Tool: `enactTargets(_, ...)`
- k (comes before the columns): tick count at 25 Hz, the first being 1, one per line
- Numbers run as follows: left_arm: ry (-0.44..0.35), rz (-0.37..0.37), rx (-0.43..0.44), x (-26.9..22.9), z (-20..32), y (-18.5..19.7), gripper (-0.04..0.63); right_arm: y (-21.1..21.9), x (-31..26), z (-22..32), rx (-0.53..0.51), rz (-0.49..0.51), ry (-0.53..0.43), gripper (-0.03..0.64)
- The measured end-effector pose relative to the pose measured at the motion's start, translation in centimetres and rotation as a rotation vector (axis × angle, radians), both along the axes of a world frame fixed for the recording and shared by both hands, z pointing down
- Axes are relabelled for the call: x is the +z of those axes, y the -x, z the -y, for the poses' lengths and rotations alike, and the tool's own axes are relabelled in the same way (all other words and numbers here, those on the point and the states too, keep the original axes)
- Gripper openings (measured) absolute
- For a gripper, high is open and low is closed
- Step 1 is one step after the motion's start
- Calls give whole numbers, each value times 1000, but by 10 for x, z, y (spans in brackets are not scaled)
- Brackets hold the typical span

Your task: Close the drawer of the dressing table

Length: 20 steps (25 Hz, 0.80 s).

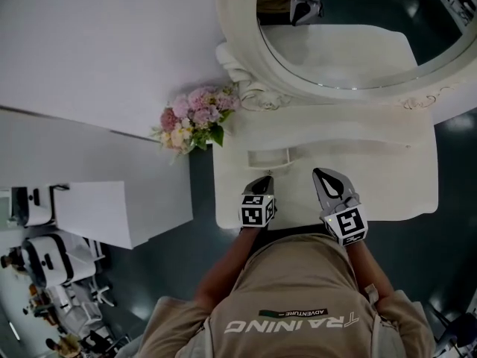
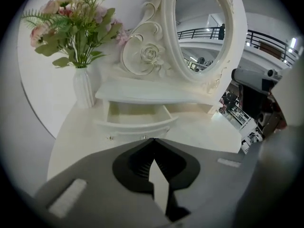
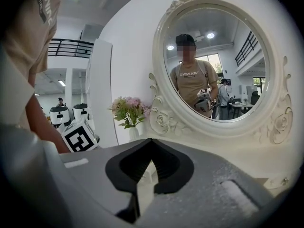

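Observation:
The white dressing table [image 1: 387, 177] has a small drawer [image 1: 268, 157] under its low shelf, and the drawer stands pulled out. In the left gripper view the open drawer [image 2: 135, 121] lies straight ahead, just beyond the jaw tips, and it looks empty. My left gripper [image 1: 265, 180] hovers over the tabletop a little short of the drawer front, shut on nothing [image 2: 152, 139]. My right gripper [image 1: 321, 173] is to the drawer's right, also shut and empty [image 3: 151, 140]. My right gripper's own jaws hide the drawer in its view.
A big round mirror [image 1: 350, 36] in an ornate white frame rises behind the shelf. A white vase of pink flowers [image 1: 195, 118] stands at the table's back left corner. A white wall panel [image 1: 89, 51] is on the left, with dark floor around the table.

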<state>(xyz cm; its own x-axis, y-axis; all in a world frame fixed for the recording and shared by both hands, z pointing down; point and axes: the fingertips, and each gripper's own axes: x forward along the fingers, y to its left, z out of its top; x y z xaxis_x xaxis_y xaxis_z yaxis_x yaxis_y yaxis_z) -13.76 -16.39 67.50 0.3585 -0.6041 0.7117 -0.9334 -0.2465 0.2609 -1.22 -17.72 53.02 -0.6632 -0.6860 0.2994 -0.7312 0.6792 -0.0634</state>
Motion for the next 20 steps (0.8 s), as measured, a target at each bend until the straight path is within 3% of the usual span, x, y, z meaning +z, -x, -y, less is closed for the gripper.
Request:
enactTargets(8,112,13,-21,38,-3,-4,18,-10,6,6,-9,2,20,2)
enactTargets(20,145,39,-44,48,6,0,18,-9,19,13,-49,4,49,3)
